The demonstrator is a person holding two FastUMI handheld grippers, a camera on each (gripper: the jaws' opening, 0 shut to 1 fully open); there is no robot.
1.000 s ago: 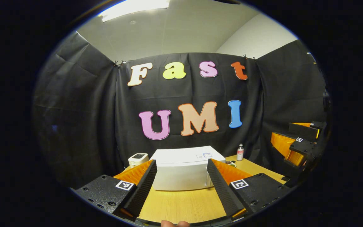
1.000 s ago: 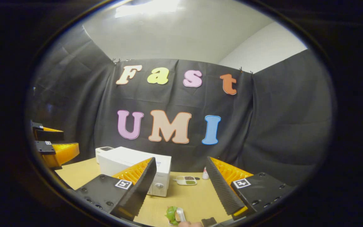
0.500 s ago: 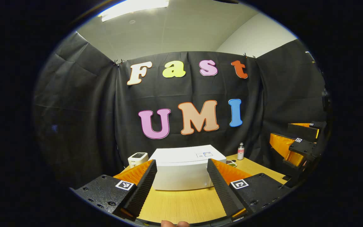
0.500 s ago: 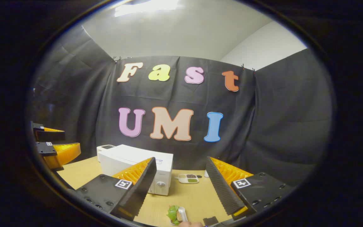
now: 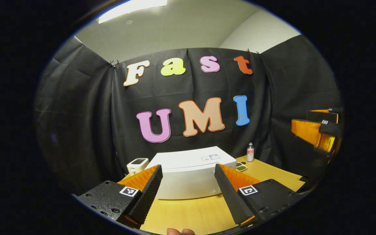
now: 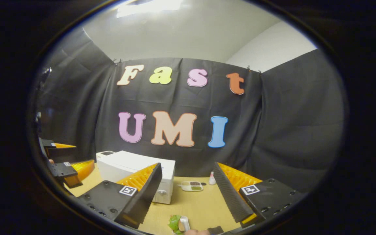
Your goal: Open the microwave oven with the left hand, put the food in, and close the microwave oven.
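**The oven waits, door shut, right in front of the left gripper**

The left gripper (image 5: pixel 188 192) has its two fingers spread wide apart. It holds nothing. Just past its left finger sits a small white box with a dark top (image 5: pixel 137 164). Straight ahead, between the two fingers but a good way off, stands the white microwave oven (image 5: pixel 191 174) on the wooden table (image 5: pixel 188 213). Its door looks closed. The oven is long from side to side, and its wide front faces this gripper. Past the right finger are a small dish (image 5: pixel 241 166) and a little bottle (image 5: pixel 250 152).

The right gripper (image 6: pixel 188 194) is wide open too, with nothing in it. From here the oven lies ahead and off to the left, turned so its knob end shows. The food (image 6: pixel 175 224), something green and leafy by a white piece, lies on the table very close, low between the fingers.

So the left gripper is better placed for the door. It likely needs to go forward first. The right gripper is nearer the food.
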